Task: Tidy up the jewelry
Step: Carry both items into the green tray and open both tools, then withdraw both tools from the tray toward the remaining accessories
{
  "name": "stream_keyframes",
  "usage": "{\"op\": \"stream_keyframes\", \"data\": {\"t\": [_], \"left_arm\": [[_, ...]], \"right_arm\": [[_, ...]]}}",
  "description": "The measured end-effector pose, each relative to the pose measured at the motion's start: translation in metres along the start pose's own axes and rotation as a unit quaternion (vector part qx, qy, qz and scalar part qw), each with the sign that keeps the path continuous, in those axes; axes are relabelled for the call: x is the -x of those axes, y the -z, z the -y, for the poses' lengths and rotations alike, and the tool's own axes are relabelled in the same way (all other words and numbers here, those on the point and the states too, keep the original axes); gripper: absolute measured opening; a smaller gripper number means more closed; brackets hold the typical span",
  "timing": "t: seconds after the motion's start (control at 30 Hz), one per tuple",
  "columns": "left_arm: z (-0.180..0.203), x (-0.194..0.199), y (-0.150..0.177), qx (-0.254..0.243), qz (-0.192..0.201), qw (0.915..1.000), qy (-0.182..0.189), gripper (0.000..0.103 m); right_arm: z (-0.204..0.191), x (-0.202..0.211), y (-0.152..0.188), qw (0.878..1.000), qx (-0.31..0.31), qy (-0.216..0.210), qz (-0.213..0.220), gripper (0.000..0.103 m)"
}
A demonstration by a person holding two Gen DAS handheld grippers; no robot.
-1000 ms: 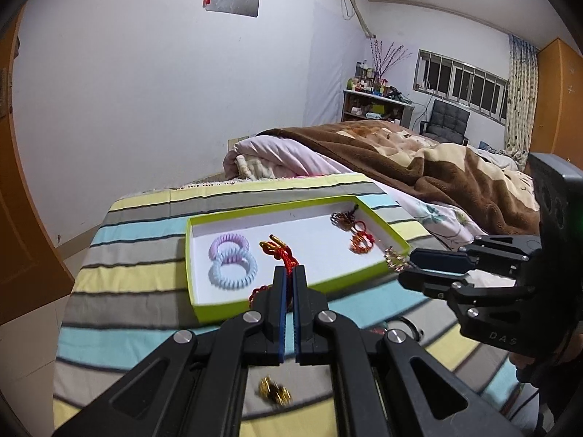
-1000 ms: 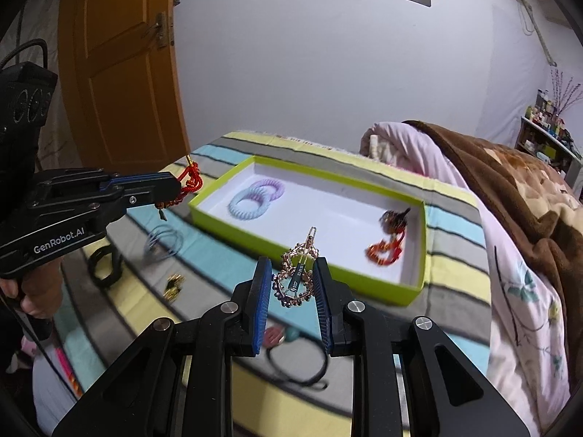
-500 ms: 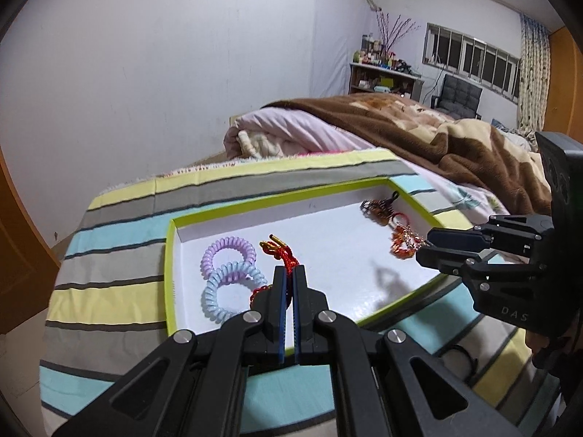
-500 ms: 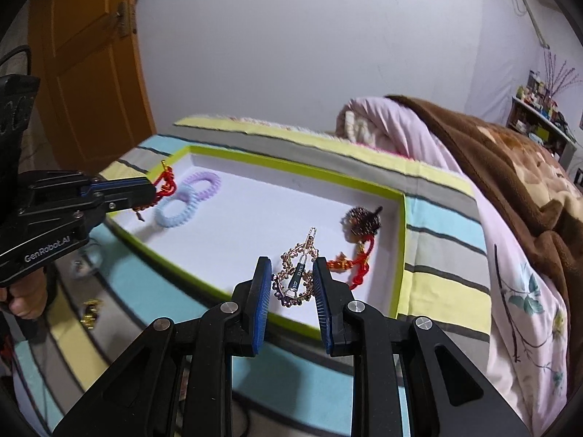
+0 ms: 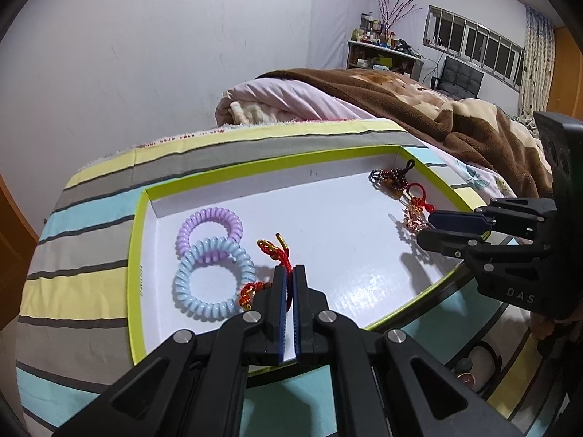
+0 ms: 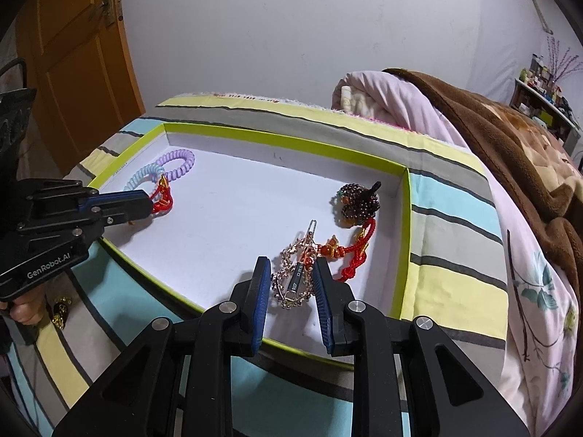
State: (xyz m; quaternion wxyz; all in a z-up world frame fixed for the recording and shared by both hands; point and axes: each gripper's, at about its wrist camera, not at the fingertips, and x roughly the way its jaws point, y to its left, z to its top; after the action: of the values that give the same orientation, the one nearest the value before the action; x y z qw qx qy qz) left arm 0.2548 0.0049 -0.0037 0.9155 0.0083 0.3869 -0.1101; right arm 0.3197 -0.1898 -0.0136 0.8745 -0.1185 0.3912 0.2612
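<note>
A white tray with a lime-green rim [image 5: 135, 240] [image 6: 404, 240] lies on the striped cloth. My left gripper [image 5: 289, 273] is shut on a red and gold cord bracelet [image 5: 271, 251], held over the tray beside a blue coil hair tie [image 5: 213, 280] and a purple coil hair tie [image 5: 211, 224]. My right gripper [image 6: 291, 273] is shut on a rose-gold hair clip [image 6: 295, 276], held over the tray's right part next to a dark beaded charm on a red cord [image 6: 359, 204]. The left gripper also shows in the right wrist view [image 6: 151, 204].
The striped cloth [image 5: 83, 255] covers the table. A brown blanket and pink quilt [image 5: 364, 98] lie on the bed behind. Gold earrings [image 6: 60, 313] lie on the cloth at front left. A small round item [image 5: 470, 371] lies outside the tray.
Both grippers have moved forward from the tray's near edge to above its inside, each still holding its piece. The right gripper's clip has come close to the beaded charm.
</note>
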Motion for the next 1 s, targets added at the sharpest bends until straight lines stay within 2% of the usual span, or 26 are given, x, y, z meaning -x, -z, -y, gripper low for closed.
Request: {"op": "stream_keyframes", "data": {"t": [0.2, 0.23, 0.3, 0.4, 0.7, 1.0], "left_arm": [[-0.001, 0.003, -0.001, 0.003, -0.002, 0.9999, 0.009, 0.004], [-0.001, 0.004, -0.001, 0.003, -0.001, 0.9999, 0.011, 0.004], [-0.002, 0.006, -0.001, 0.004, 0.000, 0.9999, 0.013, 0.007], [-0.002, 0.011, 0.000, 0.006, 0.002, 0.9999, 0.012, 0.012], [-0.001, 0.044, 0.011, 0.012, 0.024, 0.9996, -0.002, 0.012], [0.004, 0.092, 0.040, 0.047, 0.050, 0.9976, -0.014, 0.012]], "right_arm": [[-0.002, 0.002, -0.001, 1.000, 0.005, 0.005, 0.002, 0.026], [-0.003, 0.004, 0.000, 1.000, 0.003, 0.002, 0.005, 0.028], [-0.003, 0.007, 0.000, 1.000, 0.001, -0.002, 0.010, 0.040], [-0.006, 0.013, 0.001, 1.000, 0.001, -0.001, 0.014, 0.040], [-0.013, 0.046, 0.013, 0.999, -0.017, -0.001, 0.040, 0.040], [-0.033, 0.096, 0.046, 0.998, -0.035, -0.002, 0.061, 0.040]]}}
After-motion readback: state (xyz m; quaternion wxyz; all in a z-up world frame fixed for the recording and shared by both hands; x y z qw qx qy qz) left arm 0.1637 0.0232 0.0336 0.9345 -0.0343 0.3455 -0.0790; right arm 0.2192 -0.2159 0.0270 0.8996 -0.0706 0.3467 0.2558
